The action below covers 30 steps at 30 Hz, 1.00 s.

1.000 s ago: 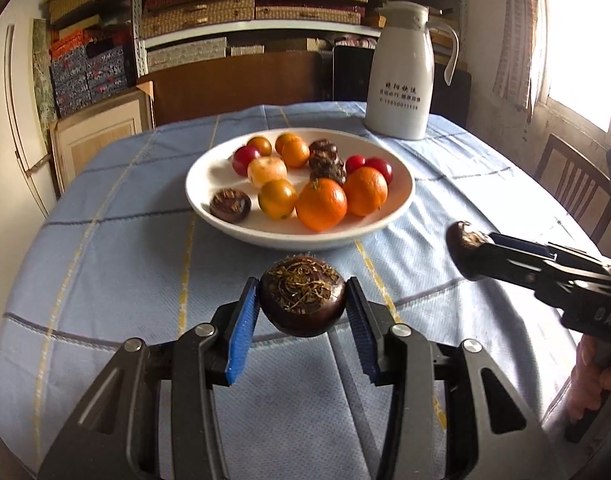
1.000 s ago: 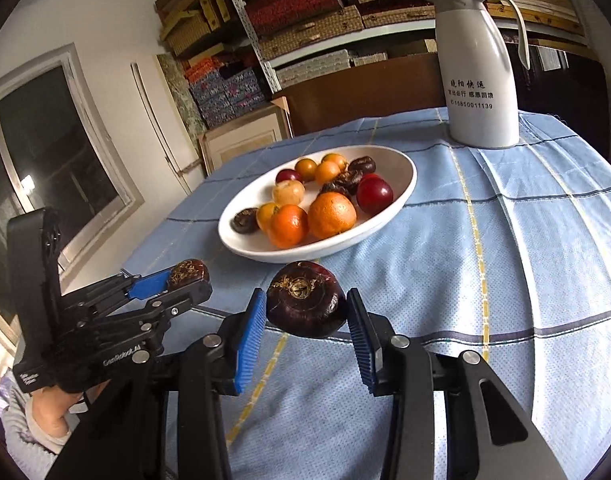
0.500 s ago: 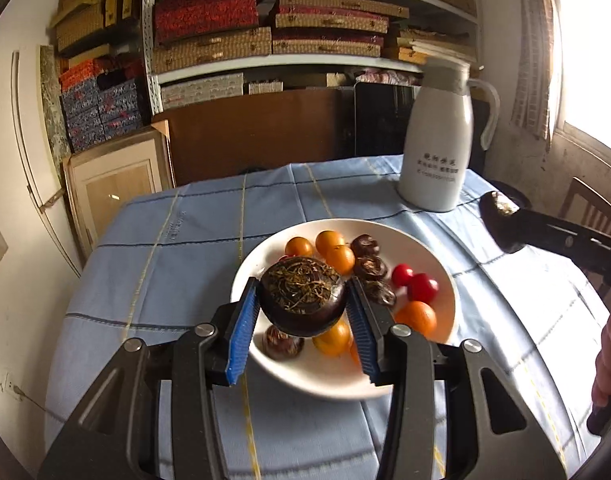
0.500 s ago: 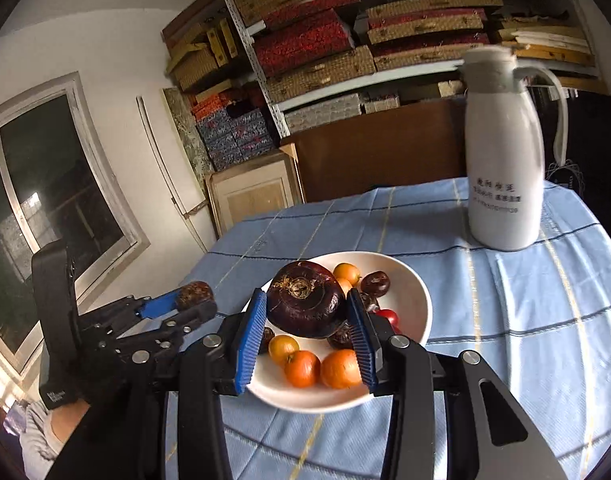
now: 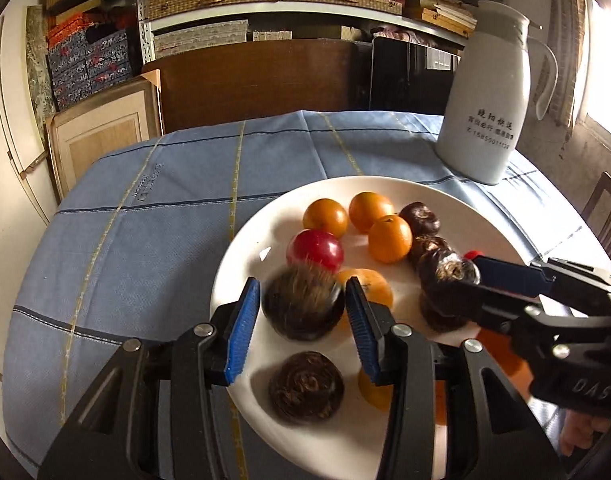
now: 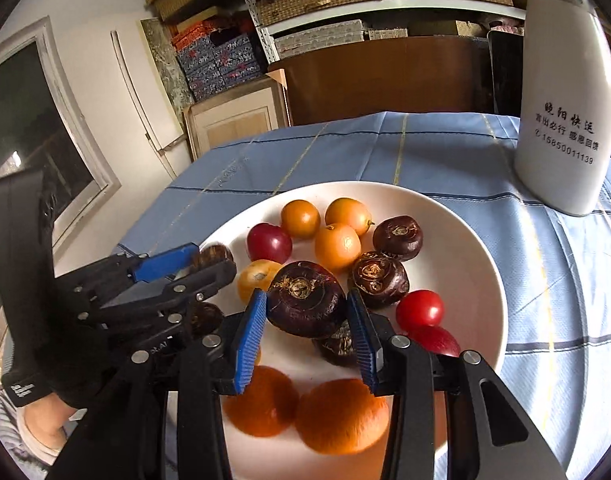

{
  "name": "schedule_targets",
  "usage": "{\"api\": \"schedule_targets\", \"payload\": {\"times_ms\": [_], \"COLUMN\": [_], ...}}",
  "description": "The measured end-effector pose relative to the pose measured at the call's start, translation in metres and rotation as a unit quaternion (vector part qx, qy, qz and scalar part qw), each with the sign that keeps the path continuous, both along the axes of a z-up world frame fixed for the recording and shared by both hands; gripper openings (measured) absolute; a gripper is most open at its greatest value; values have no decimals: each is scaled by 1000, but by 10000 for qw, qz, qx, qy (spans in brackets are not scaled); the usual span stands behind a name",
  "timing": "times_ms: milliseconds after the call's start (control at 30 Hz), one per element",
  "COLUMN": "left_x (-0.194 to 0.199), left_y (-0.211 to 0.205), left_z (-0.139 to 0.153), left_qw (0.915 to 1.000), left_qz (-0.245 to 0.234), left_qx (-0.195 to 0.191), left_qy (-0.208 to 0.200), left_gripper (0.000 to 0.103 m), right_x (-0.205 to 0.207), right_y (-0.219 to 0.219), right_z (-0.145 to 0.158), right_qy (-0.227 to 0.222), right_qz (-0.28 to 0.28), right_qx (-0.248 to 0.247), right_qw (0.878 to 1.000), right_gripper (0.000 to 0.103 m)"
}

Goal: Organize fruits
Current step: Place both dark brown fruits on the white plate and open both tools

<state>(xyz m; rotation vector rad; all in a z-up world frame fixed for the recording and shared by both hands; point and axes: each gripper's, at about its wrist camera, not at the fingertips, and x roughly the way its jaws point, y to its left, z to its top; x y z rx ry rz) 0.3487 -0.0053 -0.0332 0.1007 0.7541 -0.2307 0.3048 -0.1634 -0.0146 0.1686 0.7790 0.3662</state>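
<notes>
Both tools are over the white plate [image 6: 477, 240] on the table. The left tool [image 5: 303, 312] has a blurry water chestnut [image 5: 303, 306] between its pads, looks loose. The right tool [image 6: 307, 312] is easing open around its dark chestnut [image 6: 307, 300].

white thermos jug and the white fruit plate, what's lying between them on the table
Nothing: only bare blue checked tablecloth separates the white thermos jug from the white plate's rim, clearest in the right wrist view.
</notes>
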Motion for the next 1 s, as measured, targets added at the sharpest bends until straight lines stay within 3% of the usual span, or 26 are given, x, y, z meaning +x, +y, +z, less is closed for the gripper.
{"api": "schedule_targets", "payload": {"times_ms": [67,233,267,333,500,667,1000], "left_x": [3,5,5,3,-15,-42,-102], "left_y": [2,8,8,9,5,-3,-5], "left_z": [-2,-5,-6,-5,4,16,30], "left_qw": [10000,9999,9999,9998,9994,9979,9948], "left_qz": [23,75,95,177,177,175,318], "left_qx": [-6,-47,-32,57,204,384,394], "left_qy": [2,72,76,-16,-200,-501,-882], "left_gripper": [50,52,63,76,78,83,88], "right_x": [1,-1,0,-4,-17,-39,-91], "right_y": [4,1,0,-2,-3,0,-7], "right_z": [-5,-6,-5,-1,16,31,34], "right_qy": [44,65,55,18,-186,-485,-744], "right_qz": [65,-3,-19,-54,-56,-74,-237], "right_qx": [-44,43,45,87,182,150,209], "right_qw": [10000,10000,10000,9999,9996,9987,9967], "right_gripper": [44,48,48,48,50,57,63]}}
